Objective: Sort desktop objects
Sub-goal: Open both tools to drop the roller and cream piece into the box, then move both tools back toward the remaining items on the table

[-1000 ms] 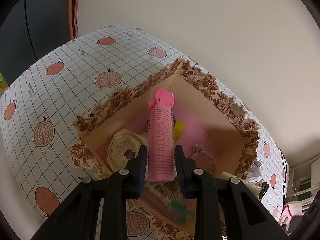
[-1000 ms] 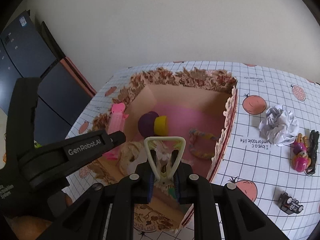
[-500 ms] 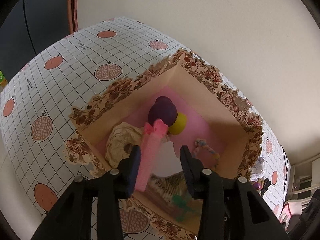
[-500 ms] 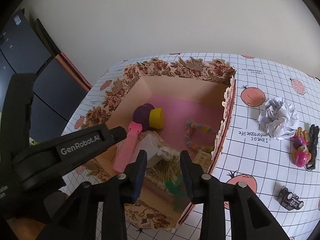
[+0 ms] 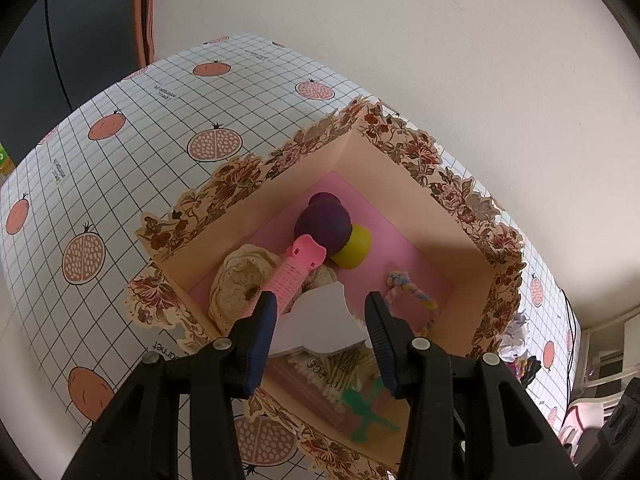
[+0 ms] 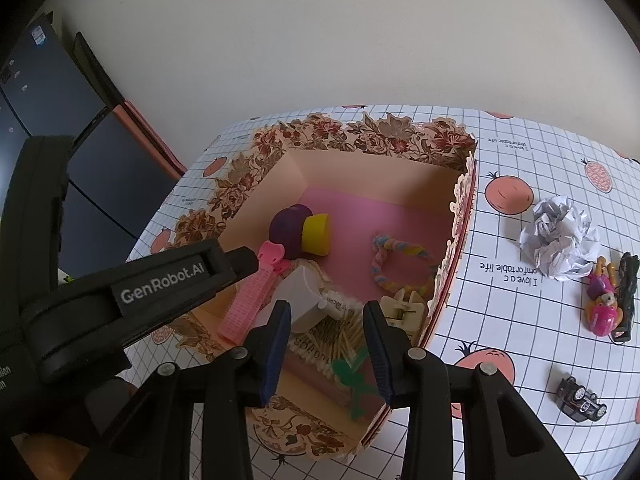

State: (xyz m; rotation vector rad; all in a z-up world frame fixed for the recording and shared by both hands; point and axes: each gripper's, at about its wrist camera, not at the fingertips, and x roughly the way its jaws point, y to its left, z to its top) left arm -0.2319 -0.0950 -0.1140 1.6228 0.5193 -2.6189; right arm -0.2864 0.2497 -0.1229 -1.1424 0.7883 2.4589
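I am at the drop-off step: both of my tools hang over the floral-edged cardboard box with a pink floor (image 6: 360, 204), and both have let go. My left hand-held gripper (image 5: 320, 336) has just been opening; its jaws stand spread, and the pink ribbed hair roller (image 5: 294, 276) lies loose in the box, leaning on the beige crocheted pad (image 5: 240, 280), its lower end beside one blue pad but not pressed. My right hand-held gripper (image 6: 326, 344) has spread too, with nothing pinched; the cream plastic claw clip (image 6: 402, 308) rests by the box wall

Left out on the gridded pomegranate-print tabletop (image 6: 500, 320): a crumpled white paper ball (image 6: 560, 240), a small pink doll figure (image 6: 602, 304) and a little black toy car (image 6: 582, 400). I judge the next move is to lift clear of the box rim, swing my right tool toward those, and pinch one squarely
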